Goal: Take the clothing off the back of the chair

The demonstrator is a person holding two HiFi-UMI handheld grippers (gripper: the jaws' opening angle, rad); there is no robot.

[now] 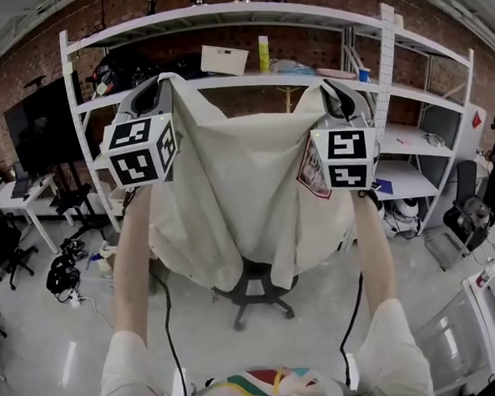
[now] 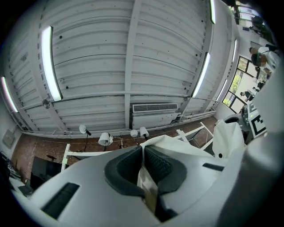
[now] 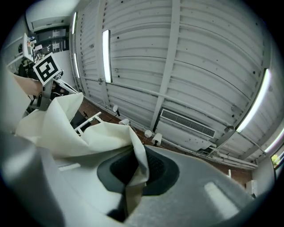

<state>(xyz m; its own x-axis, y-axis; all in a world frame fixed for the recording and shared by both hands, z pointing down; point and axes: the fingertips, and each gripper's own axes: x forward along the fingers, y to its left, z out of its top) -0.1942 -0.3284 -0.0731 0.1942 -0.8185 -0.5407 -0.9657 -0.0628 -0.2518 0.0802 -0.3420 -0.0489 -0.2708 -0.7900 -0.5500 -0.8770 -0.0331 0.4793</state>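
Fingers of the left gripper [image 2: 143,175] and right gripper [image 3: 132,177] are pinched shut on the cream garment [image 1: 238,177] at its upper corners. It hangs spread below them, hiding the chair [image 1: 257,289] back.

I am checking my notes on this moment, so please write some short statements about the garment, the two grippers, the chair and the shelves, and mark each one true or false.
1. The left gripper and the right gripper are both shut on the cream garment. True.
2. The chair has a black star-shaped base. True.
3. The garment lies folded on the chair's seat. False: it hangs spread between the two grippers, in front of the chair.
4. The shelving unit is bare. False: it holds a white box and a yellow container, among other things.
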